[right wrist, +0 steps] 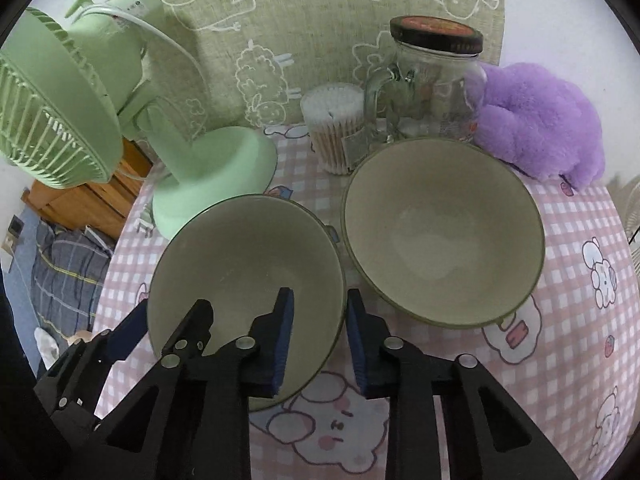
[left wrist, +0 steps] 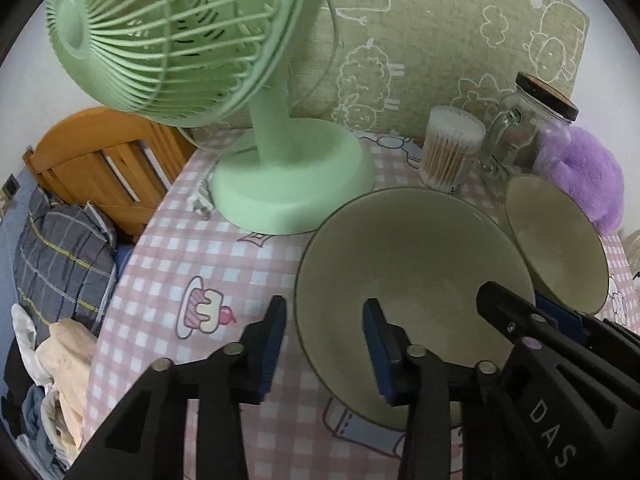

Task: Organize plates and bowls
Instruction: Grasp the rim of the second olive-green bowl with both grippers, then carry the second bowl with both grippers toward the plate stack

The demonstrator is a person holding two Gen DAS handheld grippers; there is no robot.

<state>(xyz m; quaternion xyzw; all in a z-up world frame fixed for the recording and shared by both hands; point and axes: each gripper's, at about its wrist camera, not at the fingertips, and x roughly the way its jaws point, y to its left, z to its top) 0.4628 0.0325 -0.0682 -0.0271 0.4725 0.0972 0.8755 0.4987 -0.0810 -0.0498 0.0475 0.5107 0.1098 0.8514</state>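
At the far left stood a mint-green plastic desk fan (right wrist: 132, 92) with a round base (left wrist: 296, 184) planted on the pink-and-white checked tablecloth with cartoon prints (left wrist: 168, 256). Just right of that base sat the nearer pale-green ceramic bowl with a dark rim (right wrist: 244, 276), upright on the cloth. The left gripper (left wrist: 326, 344) straddled this bowl's left rim, its jaws well apart, one blue pad (left wrist: 274, 344) outside the wall and the other inside the bowl; neither pad visibly pressed the rim, so it held nothing. The right gripper (right wrist: 320, 340) straddled the same bowl's right rim with a narrower gap, one blue pad (right wrist: 284, 336) inside and the other outside; whether those pads actually pinched the wall could not be told. Just beside it to the right lay a second matching pale-green ceramic bowl (right wrist: 444, 232), rims close but apart. Behind the bowls stood a clear round tub of wooden cotton swabs (right wrist: 336, 132), then a handled glass jar with a dark lid (right wrist: 432, 84), and at the far right a fluffy purple plush toy (right wrist: 544, 120), all against a green fabric backdrop with white animal outlines (right wrist: 304, 12).
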